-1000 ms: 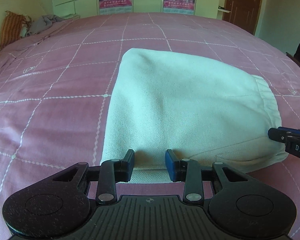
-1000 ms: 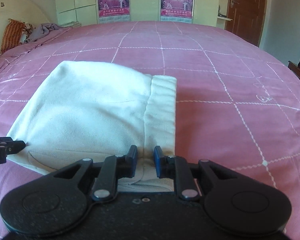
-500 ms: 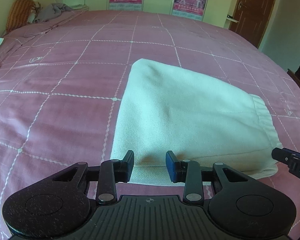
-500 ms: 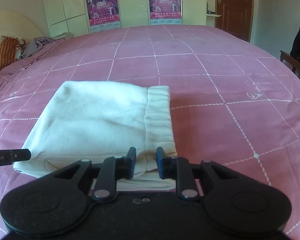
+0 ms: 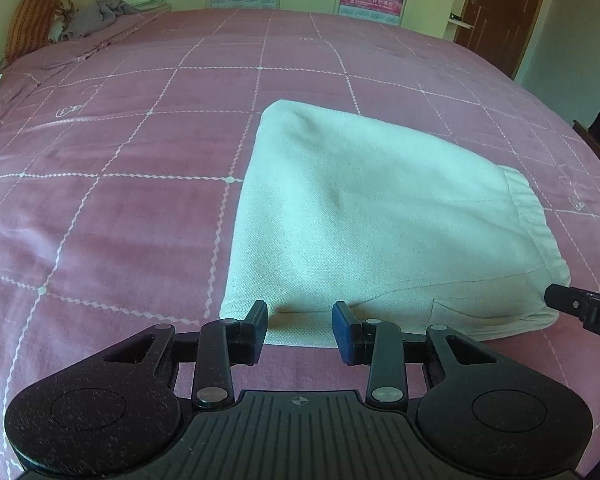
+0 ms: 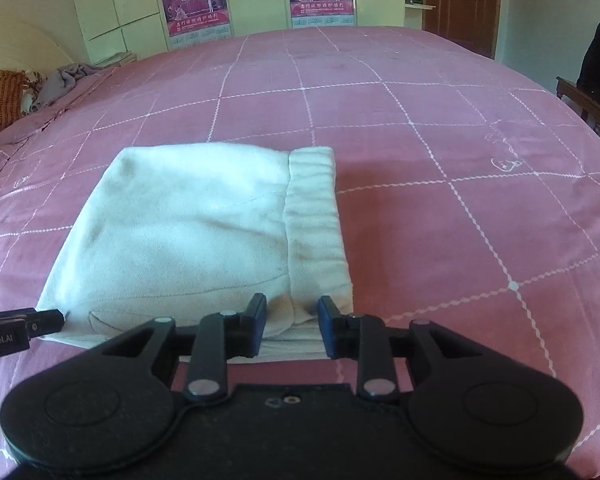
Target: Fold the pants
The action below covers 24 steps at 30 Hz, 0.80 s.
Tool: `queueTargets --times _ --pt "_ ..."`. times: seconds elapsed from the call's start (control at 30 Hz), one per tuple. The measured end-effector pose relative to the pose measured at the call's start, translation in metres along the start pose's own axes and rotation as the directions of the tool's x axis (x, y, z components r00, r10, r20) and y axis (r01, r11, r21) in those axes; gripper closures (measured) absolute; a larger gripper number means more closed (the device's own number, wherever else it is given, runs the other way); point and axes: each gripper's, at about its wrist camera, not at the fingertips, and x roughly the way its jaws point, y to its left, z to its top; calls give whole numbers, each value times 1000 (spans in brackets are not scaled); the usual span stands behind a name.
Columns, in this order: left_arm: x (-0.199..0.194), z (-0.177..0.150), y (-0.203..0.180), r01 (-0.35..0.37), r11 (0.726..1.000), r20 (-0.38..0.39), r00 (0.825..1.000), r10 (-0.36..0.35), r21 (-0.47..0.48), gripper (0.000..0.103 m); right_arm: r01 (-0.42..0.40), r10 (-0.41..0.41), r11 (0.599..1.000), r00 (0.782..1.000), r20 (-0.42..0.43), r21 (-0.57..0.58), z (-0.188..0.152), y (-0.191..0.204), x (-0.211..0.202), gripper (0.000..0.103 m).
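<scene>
The white pants (image 5: 384, 216) lie folded into a compact bundle on the pink checked bedspread (image 5: 120, 208), waistband (image 6: 314, 216) toward the right side. Judged step: release after a fold.

The left tool (image 5: 300, 326) sits at the near edge of the bundle; its jaws stand partly apart with the fabric edge between them, pads not pressing. The right tool (image 6: 292, 324) sits at the near waistband corner; its jaws are opening, cloth between them but no longer pinched.

Next move, as a judgement: draw both tools back clear of the hem without dragging it, then check whether the fold is square.

Open bedspread surrounds the bundle on all sides. A pillow (image 5: 30, 20) and a chair (image 6: 592, 92) are well apart.
</scene>
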Motion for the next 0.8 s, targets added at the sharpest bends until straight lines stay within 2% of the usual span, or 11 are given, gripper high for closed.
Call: queueTargets --times 0.07,0.1,0.13,0.2,0.4,0.73,0.77,0.8 --pt "-3 4 2 -11 1000 2 1000 11 -1 66 -17 17 1000 1000 3 10 -2 -3 -3 72" --pt "-5 6 3 -12 1000 6 1000 12 -4 62 -25 24 1000 1000 6 18 -3 -5 -5 60" --pt "-6 9 4 -14 1000 12 1000 14 -8 51 -31 31 999 999 12 28 -2 -7 -7 40" --pt "-7 15 4 -29 1000 29 999 29 -10 38 -44 43 998 998 40 39 -2 -11 -11 30" --pt "3 33 2 -28 999 23 999 27 18 37 -65 62 995 997 45 82 11 -24 -8 30" --pt "56 37 30 39 994 -84 995 -47 -99 37 -92 102 982 993 -54 165 19 -43 31 23" --pt "60 37 34 53 992 -89 994 -63 -116 36 -102 116 979 991 -67 174 19 -45 36 22" --pt "64 37 38 61 989 -95 993 -74 -132 31 -114 130 976 988 -80 185 19 -48 41 18"
